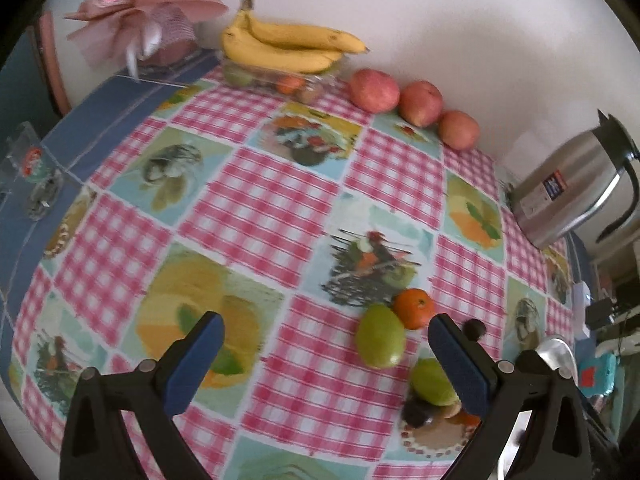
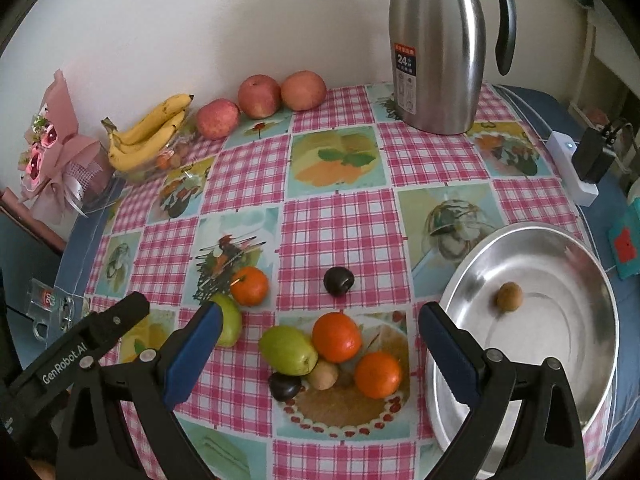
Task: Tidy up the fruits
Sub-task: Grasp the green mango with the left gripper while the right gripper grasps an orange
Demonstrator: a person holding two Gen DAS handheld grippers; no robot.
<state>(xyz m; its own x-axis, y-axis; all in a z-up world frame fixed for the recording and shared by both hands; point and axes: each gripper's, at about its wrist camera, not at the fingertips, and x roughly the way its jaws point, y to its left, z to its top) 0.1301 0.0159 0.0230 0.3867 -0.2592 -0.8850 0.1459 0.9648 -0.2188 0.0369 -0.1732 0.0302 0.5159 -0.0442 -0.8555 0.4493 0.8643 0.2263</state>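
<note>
Open tablecloth mid-table; fruit cluster near front, steel bowl right, thermos at rear.

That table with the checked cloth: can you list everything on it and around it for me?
steel bowl: one, silver, right side of the table
kiwi: one, brown, alone inside the bowl
oranges: three, orange, two in the near cluster, one further left
green fruits: two, green, one in the cluster, one by the left orange
dark plums: two, near-black, one mid-table, one in the cluster
second kiwi: one, brown, in the cluster
apples: three, red, along the wall
bananas: one bunch, yellow, on a clear tray
thermos jug: one, steel, far right
bouquet: one, pink, far left
left gripper: jaws open
right gripper: jaws open
</note>
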